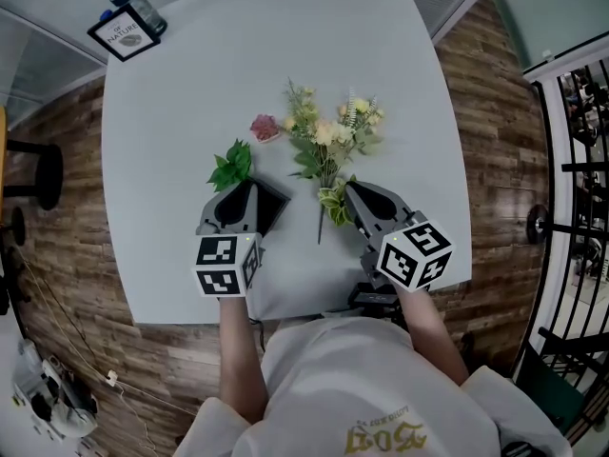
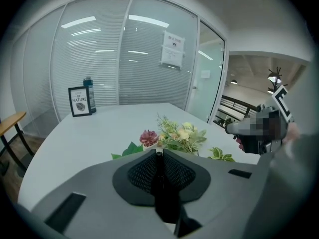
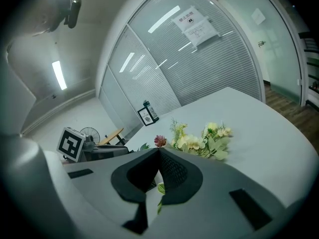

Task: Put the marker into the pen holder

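Observation:
My left gripper (image 1: 249, 186) hovers low over the white table (image 1: 181, 103), its jaws shut on a slim black thing that looks like the marker (image 2: 160, 183), lying lengthwise between the pads. A black square-edged object (image 1: 275, 208), possibly the pen holder, sits just right of and partly under that gripper. The right gripper (image 1: 348, 188) is a short way to the right, by the bouquet's stems, jaws shut with nothing between them (image 3: 159, 151). The head view hides the marker itself.
A bouquet of pale flowers (image 1: 324, 141) lies mid-table ahead of both grippers, with a pink flower (image 1: 265, 127) and a green leaf sprig (image 1: 231, 167) to its left. A framed sign (image 1: 125, 34) and a bottle (image 1: 138, 6) stand at the far left corner.

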Motion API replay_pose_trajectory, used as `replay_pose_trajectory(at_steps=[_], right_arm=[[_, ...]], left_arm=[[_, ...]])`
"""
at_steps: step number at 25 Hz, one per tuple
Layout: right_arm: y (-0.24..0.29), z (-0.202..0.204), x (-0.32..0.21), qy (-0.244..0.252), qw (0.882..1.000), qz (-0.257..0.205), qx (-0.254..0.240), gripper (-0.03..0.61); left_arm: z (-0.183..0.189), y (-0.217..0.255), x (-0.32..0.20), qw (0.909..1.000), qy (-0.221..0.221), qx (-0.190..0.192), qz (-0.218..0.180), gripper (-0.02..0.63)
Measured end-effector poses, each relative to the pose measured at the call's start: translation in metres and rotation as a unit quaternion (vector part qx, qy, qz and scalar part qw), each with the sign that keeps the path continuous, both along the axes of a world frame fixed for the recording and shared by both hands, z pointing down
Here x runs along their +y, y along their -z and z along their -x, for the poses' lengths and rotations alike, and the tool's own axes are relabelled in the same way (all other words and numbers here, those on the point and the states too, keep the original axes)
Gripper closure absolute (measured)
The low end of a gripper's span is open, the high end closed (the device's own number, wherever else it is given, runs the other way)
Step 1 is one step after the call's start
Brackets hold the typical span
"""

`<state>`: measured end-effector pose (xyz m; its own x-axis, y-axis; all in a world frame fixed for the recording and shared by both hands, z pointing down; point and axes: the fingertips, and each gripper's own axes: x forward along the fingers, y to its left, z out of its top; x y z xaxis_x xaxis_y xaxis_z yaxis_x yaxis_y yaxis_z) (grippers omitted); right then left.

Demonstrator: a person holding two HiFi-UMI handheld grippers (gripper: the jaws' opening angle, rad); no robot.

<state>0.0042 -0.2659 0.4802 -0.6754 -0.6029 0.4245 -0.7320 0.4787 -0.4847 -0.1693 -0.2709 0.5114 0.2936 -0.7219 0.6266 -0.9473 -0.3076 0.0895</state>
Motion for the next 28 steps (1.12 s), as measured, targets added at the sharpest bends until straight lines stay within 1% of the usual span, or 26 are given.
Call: replay_pose_trajectory(at_steps=[5,10,15,18,22,28], right_arm=[[-0.002,0.0,-0.001,0.001,1.0,0.003,-0.003,0.561],[-0.003,-0.001,-0.001,0.0,1.0,0.003,-0.004,0.561],[-0.001,-0.003,-0.001,0.0,1.0,0.002,-0.005,0.561],[0.0,-0.005,-0.001,-0.001,1.0,0.0,-0.006,0.561],[0.002,-0.009,0.0,-0.004,1.0,-0.003,-0.005,0.561],[0.008,-0.011,0.003,-0.004,1.0,-0.01,-0.006,0.561]], left_arm=[[0.003,0.0,-0.003,0.9999,0.008,-0.011,-0.002,0.565],[0.004,-0.003,-0.003,0.9992,0.009,-0.038,-0.006,0.56],[0.002,-0.004,-0.002,0.999,0.004,-0.044,-0.004,0.56],[0.0,-0.003,-0.003,0.9989,0.003,-0.046,-0.007,0.544],[0.0,-0.001,-0.004,0.999,0.008,-0.042,-0.011,0.523],[0.003,0.006,-0.002,0.9988,0.019,-0.038,-0.023,0.52]])
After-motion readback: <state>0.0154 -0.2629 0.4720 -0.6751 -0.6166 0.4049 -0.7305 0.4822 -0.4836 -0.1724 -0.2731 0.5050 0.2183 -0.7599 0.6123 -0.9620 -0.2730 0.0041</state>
